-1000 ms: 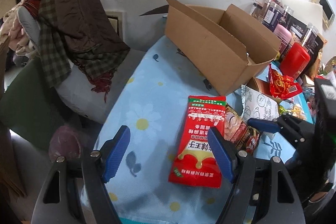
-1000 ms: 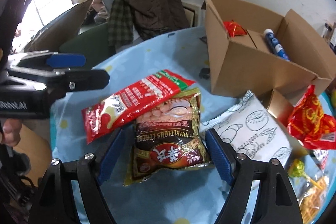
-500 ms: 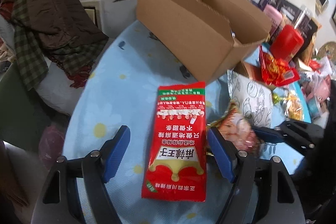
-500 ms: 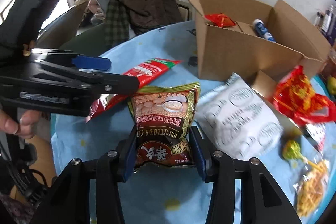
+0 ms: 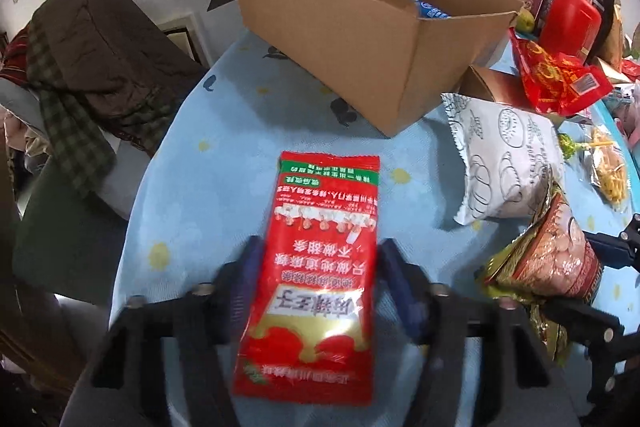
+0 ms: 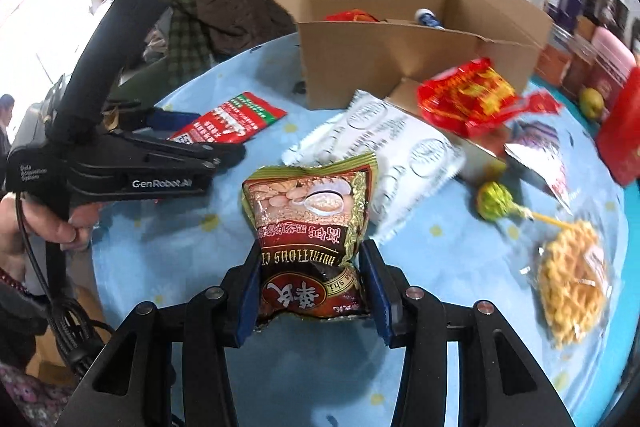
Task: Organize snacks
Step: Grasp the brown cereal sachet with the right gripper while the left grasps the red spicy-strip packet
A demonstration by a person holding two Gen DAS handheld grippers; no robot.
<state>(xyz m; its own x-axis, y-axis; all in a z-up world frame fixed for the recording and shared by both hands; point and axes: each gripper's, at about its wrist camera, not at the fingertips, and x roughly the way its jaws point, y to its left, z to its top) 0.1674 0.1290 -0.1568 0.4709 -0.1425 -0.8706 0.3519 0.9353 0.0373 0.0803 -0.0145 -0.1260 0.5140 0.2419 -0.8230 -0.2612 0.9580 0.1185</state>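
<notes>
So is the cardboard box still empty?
No. In the right wrist view the cardboard box already holds a red packet and a blue-and-white tube.

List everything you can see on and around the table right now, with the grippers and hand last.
cardboard box: 1, brown, open, back of table, items inside
long red packet: 1, red and green, between left gripper's closing fingers
cereal bag: 1, brown and gold, clamped in right gripper
white printed bag: 1, white, in front of box
red crinkly bag: 1, red and yellow, by box corner
lollipop: 1, green wrapper
yellow snack bag: 1, clear, table's right side
tablecloth: 1, light blue, flowered
clothes pile: brown and checked, beside table
left gripper: black, blue pads
right gripper: black, blue pads
hand: 1, holding left gripper's handle
</notes>
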